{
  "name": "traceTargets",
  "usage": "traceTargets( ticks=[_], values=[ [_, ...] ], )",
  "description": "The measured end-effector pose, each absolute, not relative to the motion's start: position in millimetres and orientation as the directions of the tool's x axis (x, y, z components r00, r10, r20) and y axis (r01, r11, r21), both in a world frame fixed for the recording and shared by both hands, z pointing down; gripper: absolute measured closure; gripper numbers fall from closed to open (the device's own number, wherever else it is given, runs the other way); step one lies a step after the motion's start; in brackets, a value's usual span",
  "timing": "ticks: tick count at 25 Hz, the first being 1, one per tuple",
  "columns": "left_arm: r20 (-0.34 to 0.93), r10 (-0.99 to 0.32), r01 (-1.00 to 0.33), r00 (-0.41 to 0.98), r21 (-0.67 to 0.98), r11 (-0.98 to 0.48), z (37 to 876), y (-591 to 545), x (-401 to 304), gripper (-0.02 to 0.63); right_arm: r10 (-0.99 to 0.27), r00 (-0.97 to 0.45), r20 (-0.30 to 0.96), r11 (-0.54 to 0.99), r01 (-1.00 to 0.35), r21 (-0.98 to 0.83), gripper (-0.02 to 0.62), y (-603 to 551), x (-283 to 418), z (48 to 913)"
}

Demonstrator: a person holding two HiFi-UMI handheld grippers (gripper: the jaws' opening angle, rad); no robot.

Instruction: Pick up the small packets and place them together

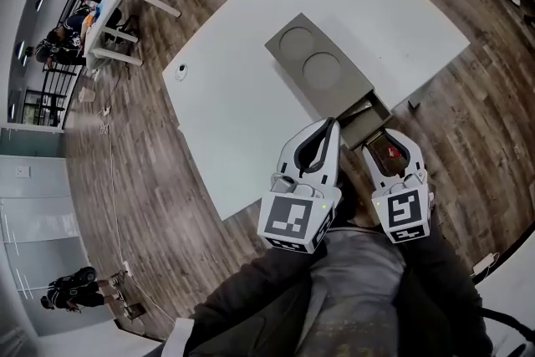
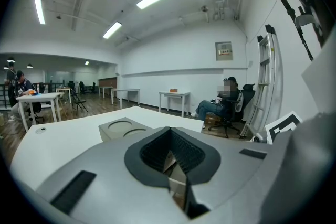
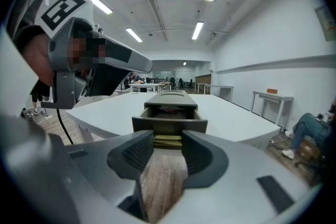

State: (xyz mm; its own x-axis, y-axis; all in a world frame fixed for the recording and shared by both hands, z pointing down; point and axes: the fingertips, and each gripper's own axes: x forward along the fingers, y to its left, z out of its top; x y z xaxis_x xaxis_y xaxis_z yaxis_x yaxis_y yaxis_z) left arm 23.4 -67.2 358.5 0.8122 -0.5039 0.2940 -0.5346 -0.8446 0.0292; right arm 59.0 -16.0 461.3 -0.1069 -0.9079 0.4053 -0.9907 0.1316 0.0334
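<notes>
Your left gripper [image 1: 332,126] has its jaws closed tip to tip with nothing between them; it hangs just off the near edge of the white table [image 1: 242,104], beside the left corner of the open drawer [image 3: 169,124]. It points past the drawer along the left flank of the grey box [image 1: 313,63], so it is not lined up with the opening.

Moving right, the box lies on the table with two round recesses in its top; its long axis runs away from you, and the drawer is pulled out of its near end towards you. Something reddish [image 3: 169,109] shows inside the drawer over its front wall; those are probably the small packets, though they are too small to tell apart or count; none lies on the open tabletop.

Right of that, your right gripper [image 3: 167,139] has its jaws parted and empty, with only the wood floor showing below them. It faces the drawer front squarely, the drawer straight ahead and a little above the jaw line. I judge this hand better placed for the first pick; it must rise over the front wall and dip in along the box's long axis.
</notes>
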Motion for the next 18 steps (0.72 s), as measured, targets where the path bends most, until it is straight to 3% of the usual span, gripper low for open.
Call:
traceTargets(
  ticks=[18],
  values=[
    [0.320,-0.470,-0.488,0.822,-0.027,-0.872,350,-46,66,0.603,-0.921,-0.120,0.372,0.143,-0.989,0.035,0.420,65,72,457]
  ],
)
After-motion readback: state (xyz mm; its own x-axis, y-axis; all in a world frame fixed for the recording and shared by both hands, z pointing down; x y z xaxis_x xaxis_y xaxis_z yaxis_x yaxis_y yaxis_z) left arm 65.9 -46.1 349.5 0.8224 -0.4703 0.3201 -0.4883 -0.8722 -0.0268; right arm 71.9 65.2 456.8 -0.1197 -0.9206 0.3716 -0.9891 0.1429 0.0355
